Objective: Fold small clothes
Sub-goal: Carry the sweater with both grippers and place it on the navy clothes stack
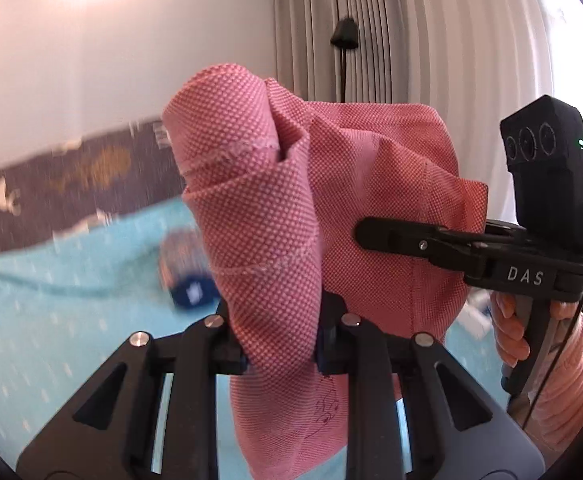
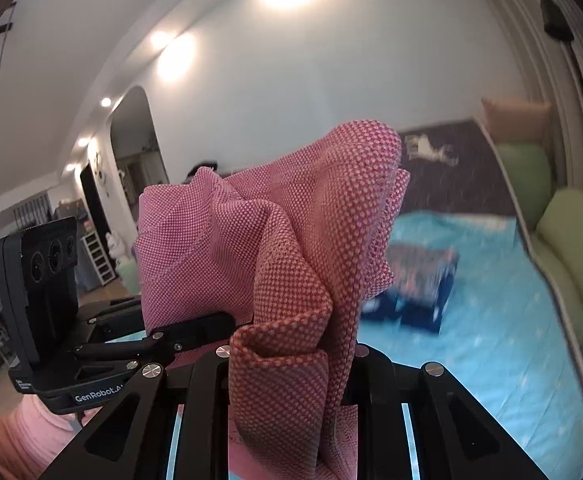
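Right gripper (image 1: pixel 365 232) reads "DAS" (left gripper's (image 2: pixel 227 324) base "GenRobot"), both clamping pink garment (image 1: pixel 275 208)

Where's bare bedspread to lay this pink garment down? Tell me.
Bare turquoise bedspread lies between the dark blue folded clothes and the green cushions, and in front of that pile. Around the pile it is crowded. Both grippers grip the pink garment.

Left tool (image 1: pixel 281 354) clamps pink garment (image 1: pixel 275 184); right tool (image 1: pixel 361 232) pinches far edge above turquoise sheet (image 1: pixel 51 312).

White walls (image 2: pixel 271 92); pleated curtains (image 1: pixel 391 40)
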`<state>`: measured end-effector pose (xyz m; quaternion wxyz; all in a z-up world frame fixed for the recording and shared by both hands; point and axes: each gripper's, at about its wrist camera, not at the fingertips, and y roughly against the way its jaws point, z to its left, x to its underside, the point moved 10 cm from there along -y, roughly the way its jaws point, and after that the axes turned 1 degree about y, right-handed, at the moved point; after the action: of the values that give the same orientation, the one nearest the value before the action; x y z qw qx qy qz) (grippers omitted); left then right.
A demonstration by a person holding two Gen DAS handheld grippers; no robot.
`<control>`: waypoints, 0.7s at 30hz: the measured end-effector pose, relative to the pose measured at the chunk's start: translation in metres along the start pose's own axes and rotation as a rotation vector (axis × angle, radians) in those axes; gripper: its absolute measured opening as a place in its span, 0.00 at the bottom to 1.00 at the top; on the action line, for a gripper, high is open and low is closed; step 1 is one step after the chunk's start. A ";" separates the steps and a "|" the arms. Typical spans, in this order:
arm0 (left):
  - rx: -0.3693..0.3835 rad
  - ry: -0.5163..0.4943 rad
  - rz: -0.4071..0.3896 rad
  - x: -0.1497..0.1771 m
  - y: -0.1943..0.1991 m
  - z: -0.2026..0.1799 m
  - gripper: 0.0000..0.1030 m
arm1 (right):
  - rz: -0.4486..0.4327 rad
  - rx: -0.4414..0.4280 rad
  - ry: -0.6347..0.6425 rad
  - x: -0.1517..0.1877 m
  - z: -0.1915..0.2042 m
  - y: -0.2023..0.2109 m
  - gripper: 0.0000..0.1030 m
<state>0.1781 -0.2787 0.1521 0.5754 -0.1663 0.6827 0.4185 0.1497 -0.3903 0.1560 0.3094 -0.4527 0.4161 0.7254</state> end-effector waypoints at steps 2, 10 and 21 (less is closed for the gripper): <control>-0.033 -0.035 -0.044 -0.035 0.000 0.007 0.24 | -0.049 0.022 0.026 -0.039 -0.002 0.001 0.20; -0.080 -0.054 -0.125 -0.135 -0.049 0.041 0.24 | -0.179 0.074 0.029 -0.149 -0.031 -0.024 0.20; -0.173 -0.031 0.014 -0.105 -0.215 0.115 0.24 | -0.112 0.091 -0.133 -0.145 -0.141 -0.172 0.20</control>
<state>0.4344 -0.3449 0.1691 0.5664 -0.2039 0.6363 0.4825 0.4058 -0.4455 0.1985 0.3965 -0.4114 0.4013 0.7159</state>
